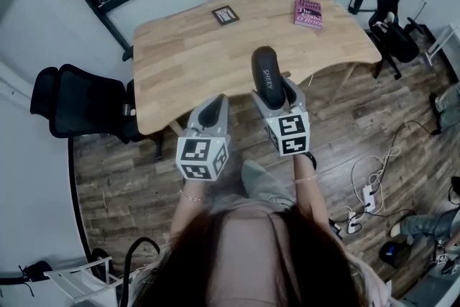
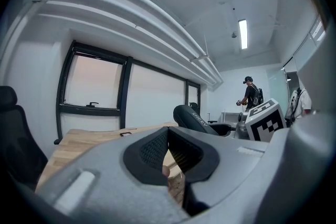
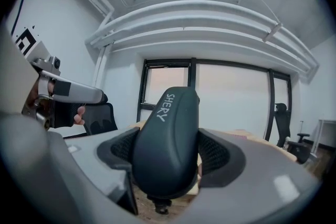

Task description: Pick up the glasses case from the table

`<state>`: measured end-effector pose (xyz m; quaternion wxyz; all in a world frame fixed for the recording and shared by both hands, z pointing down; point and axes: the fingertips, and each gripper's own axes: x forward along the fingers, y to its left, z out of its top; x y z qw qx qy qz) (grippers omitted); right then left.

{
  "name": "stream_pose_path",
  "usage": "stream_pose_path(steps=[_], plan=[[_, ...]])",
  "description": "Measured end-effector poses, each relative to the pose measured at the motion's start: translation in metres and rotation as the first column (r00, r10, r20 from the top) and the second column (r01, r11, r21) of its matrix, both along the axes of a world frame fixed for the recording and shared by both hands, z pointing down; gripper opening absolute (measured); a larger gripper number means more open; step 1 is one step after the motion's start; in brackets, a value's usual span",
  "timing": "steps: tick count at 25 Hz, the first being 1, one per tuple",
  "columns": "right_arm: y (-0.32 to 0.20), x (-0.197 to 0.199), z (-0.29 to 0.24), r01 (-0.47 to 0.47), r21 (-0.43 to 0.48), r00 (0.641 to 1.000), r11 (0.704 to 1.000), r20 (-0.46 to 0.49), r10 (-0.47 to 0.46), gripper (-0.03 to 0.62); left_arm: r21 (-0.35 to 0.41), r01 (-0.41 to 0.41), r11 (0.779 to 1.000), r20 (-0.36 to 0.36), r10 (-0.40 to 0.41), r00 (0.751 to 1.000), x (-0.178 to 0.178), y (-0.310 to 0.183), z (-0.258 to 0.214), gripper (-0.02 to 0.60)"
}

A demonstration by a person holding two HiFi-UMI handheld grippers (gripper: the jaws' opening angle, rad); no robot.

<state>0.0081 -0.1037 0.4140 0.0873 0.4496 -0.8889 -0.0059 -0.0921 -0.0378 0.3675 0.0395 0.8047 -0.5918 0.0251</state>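
Your right gripper (image 1: 273, 91) is clamping the glasses case (image 1: 264, 70) mid-body at frame centre, and it looks clear of the table (image 1: 187, 61). Left gripper (image 1: 218, 101) is riding closed and empty. Squeeze evenly, since the smooth shell is probably slippery.

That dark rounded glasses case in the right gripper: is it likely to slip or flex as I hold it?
The dark rounded glasses case is probably stiff: its shell shows no denting between the right gripper's jaws. Its smooth, curved sides may let it slide or pivot, since most of its length sticks out past the pads.
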Motion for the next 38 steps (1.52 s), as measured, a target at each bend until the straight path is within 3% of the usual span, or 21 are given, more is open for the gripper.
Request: stream_pose_path(steps=[38], plan=[[0.044, 0.022, -0.032, -0.007, 0.086, 1.0, 0.996, 0.015, 0.006, 0.347, 0.006, 0.029, 1.0, 0.002, -0.029, 1.0, 0.011, 0.034, 0.006, 0.009]])
